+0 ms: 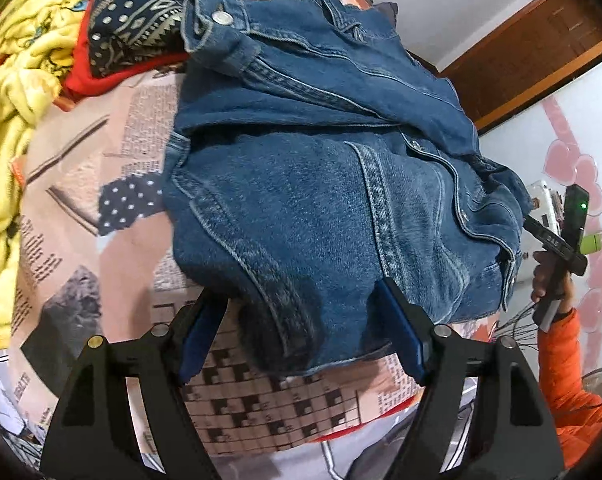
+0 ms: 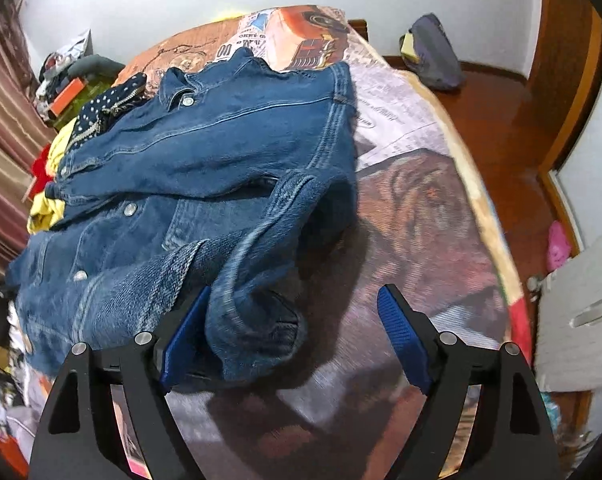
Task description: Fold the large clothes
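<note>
1. I see a blue denim jacket lying folded and bunched on the printed bedspread, metal snap buttons showing.
2. Its collar end lies farthest from me.
3. One cuffed sleeve curls loosely at the near edge.

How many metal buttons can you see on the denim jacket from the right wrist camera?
3 on the denim jacket: one at the collar, one mid-front, one lower near the hem. Folds may hide others.
</note>
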Demonstrator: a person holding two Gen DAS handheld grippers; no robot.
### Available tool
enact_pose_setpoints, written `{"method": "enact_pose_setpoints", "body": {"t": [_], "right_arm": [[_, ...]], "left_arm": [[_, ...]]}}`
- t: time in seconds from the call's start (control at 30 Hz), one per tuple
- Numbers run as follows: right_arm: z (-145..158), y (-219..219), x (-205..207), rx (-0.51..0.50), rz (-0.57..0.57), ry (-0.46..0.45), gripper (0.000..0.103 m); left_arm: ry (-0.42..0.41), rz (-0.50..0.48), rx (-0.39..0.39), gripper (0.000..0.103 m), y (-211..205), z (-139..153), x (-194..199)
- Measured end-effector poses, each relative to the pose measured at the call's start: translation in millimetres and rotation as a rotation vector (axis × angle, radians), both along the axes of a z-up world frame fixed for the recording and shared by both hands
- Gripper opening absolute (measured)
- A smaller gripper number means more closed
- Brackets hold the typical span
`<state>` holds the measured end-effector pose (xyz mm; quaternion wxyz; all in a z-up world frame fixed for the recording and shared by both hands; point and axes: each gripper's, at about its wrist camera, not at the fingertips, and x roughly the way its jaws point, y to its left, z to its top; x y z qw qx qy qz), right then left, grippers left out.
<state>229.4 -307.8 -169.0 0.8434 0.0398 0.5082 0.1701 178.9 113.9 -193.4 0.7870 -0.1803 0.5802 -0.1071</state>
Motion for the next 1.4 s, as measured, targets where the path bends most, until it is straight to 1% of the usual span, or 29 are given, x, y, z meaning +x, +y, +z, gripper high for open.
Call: {"method": "enact_pose_setpoints", "body": {"t": [0.03,0.07,0.1,0.13,0.17,0.2,0.23,0.27,0.3,0.33,0.4,0.43,0.5,0.53,0.57,0.6,0.63,0.77,0.83,0.9,1.0,1.1,1.17,1.2,1.27,1.4], "right_arm": [[-2.4,2.6,2.1,0.014,0.008,0.014,0.081],[-4.8,5.0,3.6,0.029,0.015,0.030,0.078],[-6.1,7.1,4.6,0.050,0.026,0.045,0.068],[-6.8,8.4,5.3,0.074,0.037,0.057,0.062],[-7.2,10.1,5.8,0.094,0.048,0.070,0.051],[-7.1,12.8,6.1,0.100,0.056,0.078,0.048],[-5.3,17.0,5.2,0.076,0.062,0.067,0.047],[-3.7,21.0,4.0,0.053,0.075,0.055,0.042],[0.0,25.8,2.0,0.021,0.087,0.038,0.035],[2.7,26.5,1.7,0.011,0.092,0.031,0.033],[15.1,26.4,0.8,0.008,0.102,0.004,0.025],[21.8,25.0,1.5,0.012,0.102,-0.011,0.023],[39.9,21.8,2.1,0.028,0.100,-0.055,0.022],[50.5,19.2,3.0,0.039,0.093,-0.083,0.022],[63.2,17.6,4.0,0.049,0.092,-0.111,0.016],[69.9,16.2,5.2,0.059,0.090,-0.130,0.013],[82.5,14.9,7.9,0.066,0.084,-0.158,0.013],[107.4,15.9,25.8,0.098,0.065,-0.209,0.012],[115.4,16.2,38.5,0.108,0.048,-0.232,0.012],[119.5,16.3,56.0,0.127,0.025,-0.240,0.011],[120.4,13.5,80.8,0.148,-0.018,-0.235,0.011],[112.0,8.8,111.7,0.173,-0.071,-0.211,0.011],[98.2,11.2,136.0,0.170,-0.096,-0.181,0.011],[93.1,12.5,143.4,0.162,-0.101,-0.171,0.011],[71.3,18.4,164.0,0.125,-0.111,-0.131,0.011],[33.2,22.5,189.8,0.091,-0.109,-0.050,0.011]], "left_arm": [[0.007,-0.013,-0.018,0.070,-2.4,-1.8,1.2],[0.015,-0.023,-0.027,0.069,-4.8,-2.5,2.0],[0.015,-0.029,-0.022,0.068,-6.8,-2.9,2.2],[0.003,-0.039,-0.012,0.064,-9.3,-1.3,2.3],[-0.002,-0.044,-0.010,0.062,-10.3,-0.2,2.1],[-0.006,-0.049,-0.007,0.057,-11.9,0.6,2.6],[-0.014,-0.053,0.006,0.049,-14.0,2.0,2.9],[-0.026,-0.057,0.030,0.044,-16.1,3.7,3.2],[-0.044,-0.064,0.063,0.035,-19.1,6.6,2.9],[-0.064,-0.069,0.094,0.027,-21.7,10.1,2.4],[-0.126,-0.068,0.151,0.021,-25.7,22.0,0.8],[-0.158,-0.064,0.172,0.019,-26.2,29.8,0.4],[-0.223,-0.050,0.209,0.018,-26.0,46.6,0.1],[-0.255,-0.039,0.218,0.018,-24.0,56.3,1.0],[-0.281,-0.028,0.216,0.018,-20.8,64.8,2.2],[-0.305,-0.016,0.207,0.017,-17.3,74.0,4.7],[-0.325,-0.007,0.195,0.017,-13.0,82.4,7.6],[-0.368,0.032,0.148,0.014,-3.6,104.4,32.0],[-0.384,0.063,0.105,0.013,5.1,113.8,50.5],[-0.402,0.093,0.089,0.013,14.2,121.2,66.1],[-0.402,0.139,0.079,0.013,25.1,121.0,93.6],[-0.390,0.192,0.093,0.013,36.7,113.1,128.3],[-0.379,0.215,0.110,0.013,41.1,104.2,147.1],[-0.355,0.230,0.113,0.013,43.9,94.7,161.7],[-0.311,0.238,0.139,0.013,45.8,75.4,183.3],[-0.237,0.221,0.226,0.013,43.2,36.0,213.8]]}}
